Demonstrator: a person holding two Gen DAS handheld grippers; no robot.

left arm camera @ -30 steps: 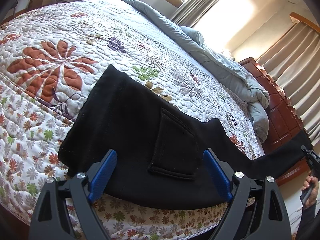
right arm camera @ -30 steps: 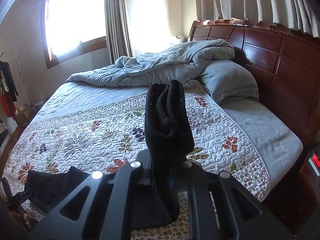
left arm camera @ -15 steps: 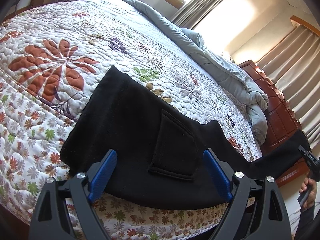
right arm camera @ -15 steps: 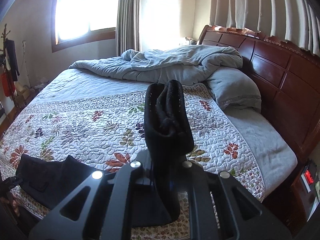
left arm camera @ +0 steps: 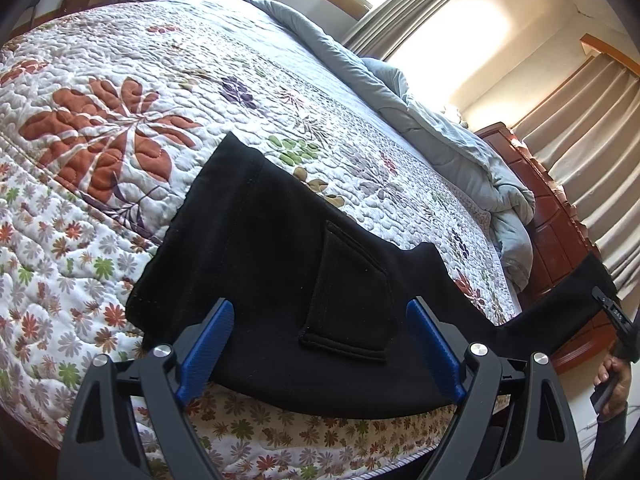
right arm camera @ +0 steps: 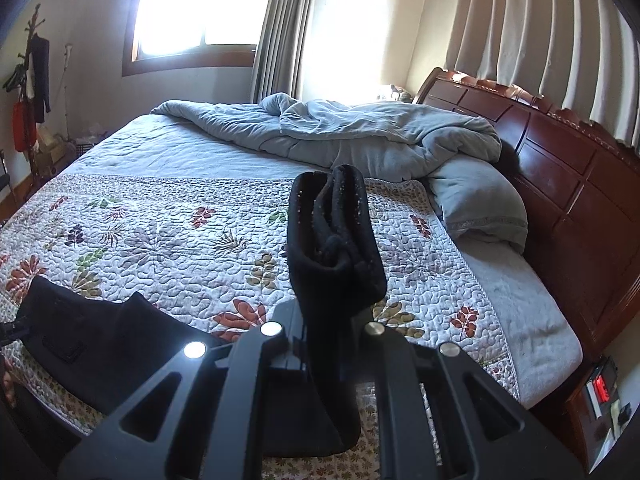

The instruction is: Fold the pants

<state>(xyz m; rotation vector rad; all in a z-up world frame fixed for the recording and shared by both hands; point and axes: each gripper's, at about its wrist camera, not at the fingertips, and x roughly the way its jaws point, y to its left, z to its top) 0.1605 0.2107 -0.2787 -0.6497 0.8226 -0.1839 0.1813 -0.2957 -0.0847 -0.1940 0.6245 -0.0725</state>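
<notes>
Left wrist view: our left gripper [left arm camera: 320,356] sits low over the near edge of the bed, blue pads [left arm camera: 206,344] spread wide with nothing between them pressed. The pants [left arm camera: 280,264] lie under and ahead of it: waist and seat flat on the floral quilt [left arm camera: 120,128], back patch pocket [left arm camera: 348,296] facing up, lower hem of the seat overhanging the mattress edge. We read the wide stance as a ready pose, probably to pin or pinch the waist end while the other hand brings the legs over. From the seat the legs run off right as one taut black band, lifted clear of the quilt, to the right gripper [left arm camera: 616,320] at frame edge, with a hand [left arm camera: 612,380] on its handle below. Tension there likely keeps the legs stacked and unwrinkled.

Right wrist view: our right gripper [right arm camera: 332,344] is clamped narrow on the bunched leg ends; a thick roll of black fabric stands up out of the jaws and more hangs below them. Pads themselves are hidden by cloth. Holding both cuffs in one pinch makes sense if the plan is a single fold lengthwise, cuffs to waist. The seat of the pants shows at lower left on the quilt, well apart from this gripper.

Fabric looks like heavy matte black knit or fleece, light lint specks on the gripped end, stitched waistband seam, no visible creases on the flat part. Grey duvet [right arm camera: 360,132] and pillow [right arm camera: 480,200] are piled by the headboard [right arm camera: 560,184], clear of the work area.
</notes>
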